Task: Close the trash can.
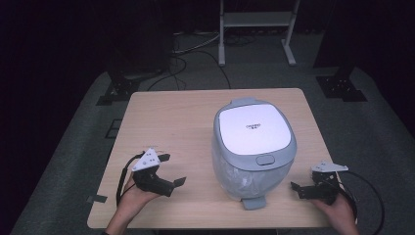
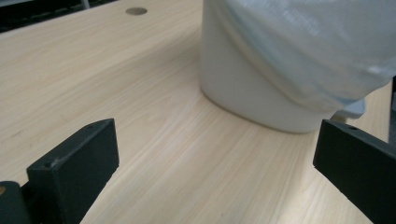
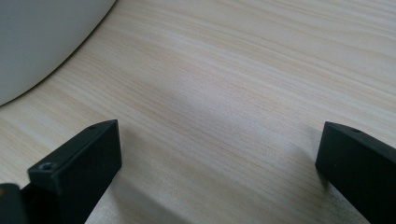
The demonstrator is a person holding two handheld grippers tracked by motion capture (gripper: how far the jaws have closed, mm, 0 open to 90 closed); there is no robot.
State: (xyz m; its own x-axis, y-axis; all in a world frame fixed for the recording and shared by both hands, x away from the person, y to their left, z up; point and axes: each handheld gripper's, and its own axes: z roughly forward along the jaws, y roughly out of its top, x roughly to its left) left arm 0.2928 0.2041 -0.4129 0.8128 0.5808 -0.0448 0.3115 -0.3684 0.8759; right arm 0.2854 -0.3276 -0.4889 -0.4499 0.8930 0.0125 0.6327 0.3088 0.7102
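A grey pedal bin (image 1: 254, 149) with its white lid shut stands on a wooden table (image 1: 171, 117). The left gripper (image 1: 172, 170) rests left of the bin, the right gripper (image 1: 299, 188) right of it, both spread wide and empty. This looks like the start: next, a gripper likely must reach the bin's lid button (image 1: 265, 159).
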